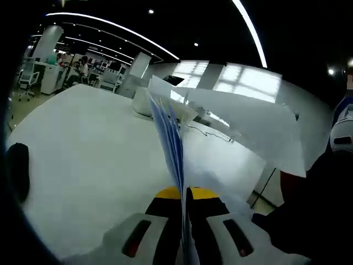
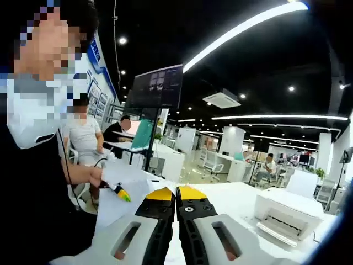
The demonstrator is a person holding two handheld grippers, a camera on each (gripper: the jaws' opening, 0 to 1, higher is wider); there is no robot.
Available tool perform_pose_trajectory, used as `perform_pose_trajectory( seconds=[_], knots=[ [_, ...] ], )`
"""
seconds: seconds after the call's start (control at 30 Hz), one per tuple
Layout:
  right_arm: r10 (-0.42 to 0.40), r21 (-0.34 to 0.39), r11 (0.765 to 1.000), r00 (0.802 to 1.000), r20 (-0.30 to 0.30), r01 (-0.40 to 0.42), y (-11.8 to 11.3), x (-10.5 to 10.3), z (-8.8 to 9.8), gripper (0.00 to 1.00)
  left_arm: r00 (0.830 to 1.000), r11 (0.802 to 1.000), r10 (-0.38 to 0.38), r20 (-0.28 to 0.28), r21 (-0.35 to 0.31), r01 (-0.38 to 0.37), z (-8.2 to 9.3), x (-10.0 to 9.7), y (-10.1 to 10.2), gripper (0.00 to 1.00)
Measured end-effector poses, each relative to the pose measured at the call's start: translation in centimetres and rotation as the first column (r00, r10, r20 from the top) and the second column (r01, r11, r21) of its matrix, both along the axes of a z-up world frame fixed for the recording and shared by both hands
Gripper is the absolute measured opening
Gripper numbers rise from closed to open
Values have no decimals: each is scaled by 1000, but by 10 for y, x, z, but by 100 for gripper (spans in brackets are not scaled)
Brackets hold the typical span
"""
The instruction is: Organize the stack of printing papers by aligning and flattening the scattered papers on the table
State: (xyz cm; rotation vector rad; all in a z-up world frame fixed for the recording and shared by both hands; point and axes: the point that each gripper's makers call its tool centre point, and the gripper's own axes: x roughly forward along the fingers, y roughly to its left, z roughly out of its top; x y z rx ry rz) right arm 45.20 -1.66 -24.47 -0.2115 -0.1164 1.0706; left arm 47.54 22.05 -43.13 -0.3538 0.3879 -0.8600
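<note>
My left gripper [image 1: 185,194] is shut on a stack of white printing papers [image 1: 172,143], which rises edge-on from between its yellow-tipped jaws, above the white table [image 1: 88,160]. One sheet [image 1: 248,130] fans out to the right. In the right gripper view, the papers [image 2: 118,201] hang at the left, held at their edge by the left gripper [image 2: 121,194] in a person's hand [image 2: 96,176]. My right gripper [image 2: 175,194] is shut, jaws pressed together with nothing seen between them, to the right of the papers.
A white printer [image 2: 287,216] stands on the table to the right, also seen as the printer [image 1: 144,102] behind the stack. A dark object [image 1: 16,172] lies at the table's left edge. A monitor [image 2: 159,87] on a stand rises behind. The person [image 2: 38,182] stands close.
</note>
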Motion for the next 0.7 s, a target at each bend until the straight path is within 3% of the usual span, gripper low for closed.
perform_pose_trajectory(
  seconds=[0.23, 0.3, 0.47, 0.7],
  knots=[
    [8, -41, 999, 1000, 8, -8, -9, -13, -2, 0, 1000, 1000, 1, -5, -20, -1, 0, 2, -2, 7],
    [-9, -84, 996, 1000, 26, 11, -12, -11, -9, 0, 1000, 1000, 1, -8, -26, -1, 0, 2, -2, 7],
    [-11, -86, 996, 998, 63, 17, -21, -12, -19, 0, 1000, 999, 5, -19, -42, -6, -1, 2, 1, 7],
    [38, -166, 986, 996, 77, -25, -18, -14, -56, 0, 999, 998, 20, -33, -59, -22, -2, 5, 4, 7]
  ],
)
